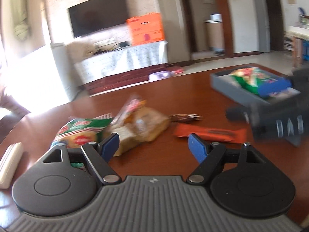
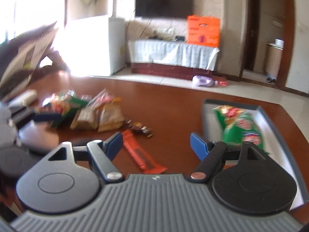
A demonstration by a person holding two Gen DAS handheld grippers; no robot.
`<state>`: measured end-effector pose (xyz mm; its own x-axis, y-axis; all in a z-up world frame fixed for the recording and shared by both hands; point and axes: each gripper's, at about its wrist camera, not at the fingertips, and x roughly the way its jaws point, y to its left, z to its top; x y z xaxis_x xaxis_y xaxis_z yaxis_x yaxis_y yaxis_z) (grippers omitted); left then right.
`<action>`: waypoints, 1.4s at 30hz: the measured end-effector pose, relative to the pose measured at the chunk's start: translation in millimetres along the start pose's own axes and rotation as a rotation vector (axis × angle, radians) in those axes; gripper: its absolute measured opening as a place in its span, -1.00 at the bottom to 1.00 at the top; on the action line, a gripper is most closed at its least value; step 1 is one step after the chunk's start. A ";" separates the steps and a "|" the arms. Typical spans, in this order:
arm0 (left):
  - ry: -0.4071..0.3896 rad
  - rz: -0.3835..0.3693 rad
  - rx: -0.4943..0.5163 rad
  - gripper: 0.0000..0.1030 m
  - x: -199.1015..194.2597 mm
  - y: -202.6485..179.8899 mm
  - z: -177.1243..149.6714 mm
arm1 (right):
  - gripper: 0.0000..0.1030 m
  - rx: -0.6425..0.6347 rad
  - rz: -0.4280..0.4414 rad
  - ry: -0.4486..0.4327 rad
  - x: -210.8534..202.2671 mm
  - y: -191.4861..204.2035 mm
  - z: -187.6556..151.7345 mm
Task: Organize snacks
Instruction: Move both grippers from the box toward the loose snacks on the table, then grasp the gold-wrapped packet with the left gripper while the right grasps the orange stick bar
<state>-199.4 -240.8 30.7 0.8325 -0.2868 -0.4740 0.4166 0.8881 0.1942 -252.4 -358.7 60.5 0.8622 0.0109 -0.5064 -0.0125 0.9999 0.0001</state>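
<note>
Loose snacks lie on the brown table: a green chip bag (image 1: 85, 129) (image 2: 63, 106), clear bread packs (image 1: 143, 123) (image 2: 102, 114), a dark small bar (image 1: 186, 117) (image 2: 141, 128) and an orange bar (image 1: 210, 133) (image 2: 143, 158). A grey tray (image 1: 231, 90) (image 2: 270, 119) at the right holds a green snack bag (image 1: 249, 77) (image 2: 241, 129) and a blue pack (image 1: 274, 89). My left gripper (image 1: 154, 147) is open and empty just short of the bread. My right gripper (image 2: 156, 145) is open and empty, above the orange bar and beside the tray; it shows in the left wrist view (image 1: 280, 119).
A white remote-like bar (image 1: 9, 164) (image 2: 27, 96) lies at the table's left edge. Beyond the table stand a TV stand with an orange box (image 1: 146, 29) (image 2: 202, 31) and a purple bottle on the floor (image 2: 204, 81).
</note>
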 end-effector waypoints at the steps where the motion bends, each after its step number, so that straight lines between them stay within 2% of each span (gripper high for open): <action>1: 0.011 0.010 -0.012 0.60 5.9 4.5 -0.8 | 0.41 -0.010 -0.005 0.021 6.5 5.3 0.6; 4: 0.045 0.022 -0.059 0.60 23.9 18.6 0.3 | 0.39 -0.057 -0.028 0.050 21.3 21.3 1.3; 10: 0.063 0.056 -0.070 0.60 37.1 25.4 2.4 | 0.38 -0.108 -0.038 0.115 47.2 28.7 -4.8; 13: 0.064 0.037 -0.103 0.60 41.7 31.2 3.0 | 0.38 -0.138 -0.032 0.175 67.8 33.5 -8.7; 17: 0.046 0.009 -0.087 0.61 47.0 24.8 5.4 | 0.33 -0.141 0.010 0.167 73.7 37.0 -7.2; 18: 0.046 0.003 -0.088 0.61 49.3 22.7 5.5 | 0.08 -0.129 0.028 0.171 73.9 36.6 -6.3; 19: 0.046 -0.002 -0.093 0.61 51.7 21.2 6.0 | -0.34 -0.119 0.039 0.177 73.6 36.1 -5.2; 20: 0.049 -0.007 -0.099 0.61 54.9 19.5 6.6 | -0.40 -0.130 0.031 0.181 72.8 37.7 -5.0; 27: 0.083 0.000 -0.148 0.61 80.4 20.2 6.7 | -0.45 -0.155 0.030 0.192 61.8 37.8 -8.4; 38: 0.154 0.027 -0.266 0.61 112.3 51.5 5.9 | -0.45 -0.144 0.041 0.195 62.9 32.7 -9.5; 39: 0.156 0.022 -0.268 0.60 113.5 52.8 5.9 | -0.45 -0.143 0.042 0.195 62.8 32.6 -9.4; 40: 0.157 0.022 -0.264 0.48 114.3 53.1 6.3 | -0.45 -0.143 0.041 0.195 63.1 32.6 -9.7; 41: 0.158 0.020 -0.257 0.32 115.3 53.2 6.6 | -0.45 -0.145 0.040 0.194 62.9 33.2 -9.8; 42: 0.159 0.010 -0.253 -0.02 116.3 53.5 6.6 | -0.45 -0.147 0.039 0.194 62.7 33.6 -10.0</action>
<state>-77.9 -229.0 -8.4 0.7603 -0.2359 -0.6053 0.2879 0.9576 -0.0116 -203.8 -324.5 20.2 0.7464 0.0337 -0.6646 -0.1293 0.9870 -0.0952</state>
